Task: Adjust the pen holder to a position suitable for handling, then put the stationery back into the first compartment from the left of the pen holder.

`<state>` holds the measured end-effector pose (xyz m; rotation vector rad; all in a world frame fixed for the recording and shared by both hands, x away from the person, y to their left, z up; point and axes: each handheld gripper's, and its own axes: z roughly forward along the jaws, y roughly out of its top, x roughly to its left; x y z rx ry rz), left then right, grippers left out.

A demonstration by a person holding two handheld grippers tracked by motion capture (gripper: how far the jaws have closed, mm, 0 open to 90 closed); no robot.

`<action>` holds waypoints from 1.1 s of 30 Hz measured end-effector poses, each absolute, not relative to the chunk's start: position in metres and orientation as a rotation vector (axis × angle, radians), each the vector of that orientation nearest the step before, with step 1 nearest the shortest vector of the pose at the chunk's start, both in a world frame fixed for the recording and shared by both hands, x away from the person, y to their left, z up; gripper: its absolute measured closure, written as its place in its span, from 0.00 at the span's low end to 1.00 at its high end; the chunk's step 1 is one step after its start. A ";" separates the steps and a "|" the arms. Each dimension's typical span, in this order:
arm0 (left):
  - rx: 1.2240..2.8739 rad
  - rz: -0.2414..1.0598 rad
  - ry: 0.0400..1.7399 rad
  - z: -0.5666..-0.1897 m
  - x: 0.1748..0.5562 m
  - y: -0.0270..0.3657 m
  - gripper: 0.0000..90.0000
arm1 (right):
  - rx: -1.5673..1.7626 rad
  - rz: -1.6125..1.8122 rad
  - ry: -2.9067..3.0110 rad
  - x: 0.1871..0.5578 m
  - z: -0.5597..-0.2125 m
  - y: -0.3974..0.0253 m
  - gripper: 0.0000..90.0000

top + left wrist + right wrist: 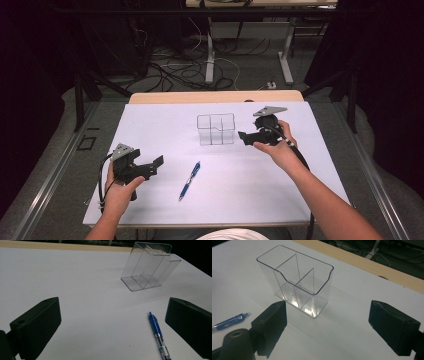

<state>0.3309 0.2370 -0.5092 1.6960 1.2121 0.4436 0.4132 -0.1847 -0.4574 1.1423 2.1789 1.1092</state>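
Note:
A clear plastic organizer [215, 129] with inner dividers stands upright near the middle of the white sheet [150, 125]; its compartments look empty [297, 282] [150, 267]. A blue pen [190, 180] lies in front of it, and also appears as the pen [158, 336] [229, 321] in both gripper views. My left gripper [156, 167] is held open at the front left, the pen lying off to its right. Just right of the organizer, my right gripper [245, 137] is open and points at it, nothing between its jaws.
The sheet covers a wooden table whose far edge [215, 96] shows as a tan strip. Beyond it, cables and desk legs [210, 60] stand on the floor. Dark curtains flank both sides.

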 end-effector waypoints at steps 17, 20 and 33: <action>1.761 0.463 1.109 -0.500 0.322 0.212 0.04 | 1.200 1.211 2.072 0.348 -0.484 -0.247 0.00; 1.777 0.470 1.106 -0.500 0.321 0.206 0.06 | 1.206 1.206 2.068 0.349 -0.485 -0.251 0.00; 1.888 0.450 1.078 -0.502 0.319 0.180 0.24 | 1.125 1.149 2.072 0.346 -0.488 -0.246 0.03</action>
